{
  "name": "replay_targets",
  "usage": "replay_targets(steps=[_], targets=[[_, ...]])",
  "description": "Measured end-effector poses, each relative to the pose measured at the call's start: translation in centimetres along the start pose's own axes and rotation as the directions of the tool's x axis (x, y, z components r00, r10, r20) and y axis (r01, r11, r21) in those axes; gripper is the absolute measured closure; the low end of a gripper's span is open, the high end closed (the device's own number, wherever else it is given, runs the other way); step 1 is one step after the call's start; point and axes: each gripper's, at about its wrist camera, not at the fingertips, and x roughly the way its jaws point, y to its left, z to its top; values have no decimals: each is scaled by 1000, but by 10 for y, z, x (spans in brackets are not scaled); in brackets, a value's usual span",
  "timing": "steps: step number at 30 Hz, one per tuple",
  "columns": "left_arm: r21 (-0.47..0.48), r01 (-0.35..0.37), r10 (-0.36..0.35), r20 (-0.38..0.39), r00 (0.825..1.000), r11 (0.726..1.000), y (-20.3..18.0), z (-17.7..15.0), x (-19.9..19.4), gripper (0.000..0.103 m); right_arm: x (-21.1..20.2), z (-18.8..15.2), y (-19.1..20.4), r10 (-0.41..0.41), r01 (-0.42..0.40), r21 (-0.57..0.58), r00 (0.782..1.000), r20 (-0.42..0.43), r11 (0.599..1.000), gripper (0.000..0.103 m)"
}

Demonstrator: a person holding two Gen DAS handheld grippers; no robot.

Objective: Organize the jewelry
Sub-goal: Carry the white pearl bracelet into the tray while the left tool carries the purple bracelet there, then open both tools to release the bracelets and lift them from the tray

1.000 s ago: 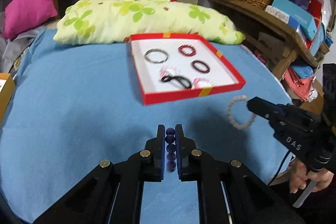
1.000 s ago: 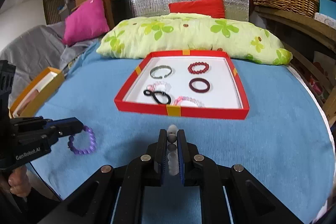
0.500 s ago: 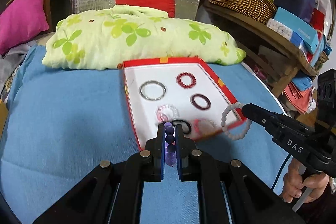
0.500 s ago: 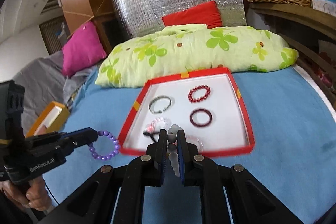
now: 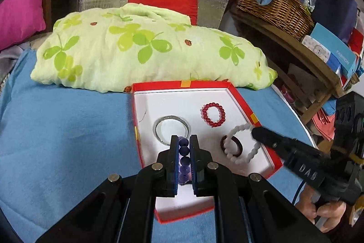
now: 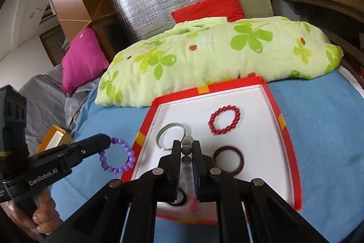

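Left gripper (image 5: 183,147) clenches a purple bead bracelet (image 6: 117,159); right gripper (image 6: 187,152), at its three o'clock, clenches a white bead bracelet (image 5: 242,144) over the red tray (image 5: 241,98).

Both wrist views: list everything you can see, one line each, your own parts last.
tray: one, red rim, white floor, on the blue cover.
beaded bracelet: one, red, in tray, far right.
bangle: one, silver, in tray, far left.
ring bangle: one, dark maroon, in tray, right.
purple bracelet: one, held above the tray's left edge.
white bracelet: one, held over the tray.
blue cover: one.
pillow: one, green clover print, behind tray.
cushion: one, pink, far left.
basket: one, wicker, shelf at right.
left gripper: black, shut on purple bracelet.
right gripper: black, shut on white bracelet.
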Motion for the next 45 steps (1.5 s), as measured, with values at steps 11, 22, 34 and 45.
replay_targets(steps=[11,22,34,45], targets=[[49,86,-84,-37,996,995,-33,10,36,94,12,26,-43,-73,69,93,997,37,993,92],[69,105,-96,-117,988,992,-53,4,81,94,35,33,-56,-66,64,112,998,16,992,92],[116,-19,44,-216,975,993,-47,-9,118,93,64,33,-79,-142,149,145,988,-60,978,92],[194,-190,222,-158,962,962,-51,-11,109,46,63,28,-82,-207,220,142,973,-102,965,67]])
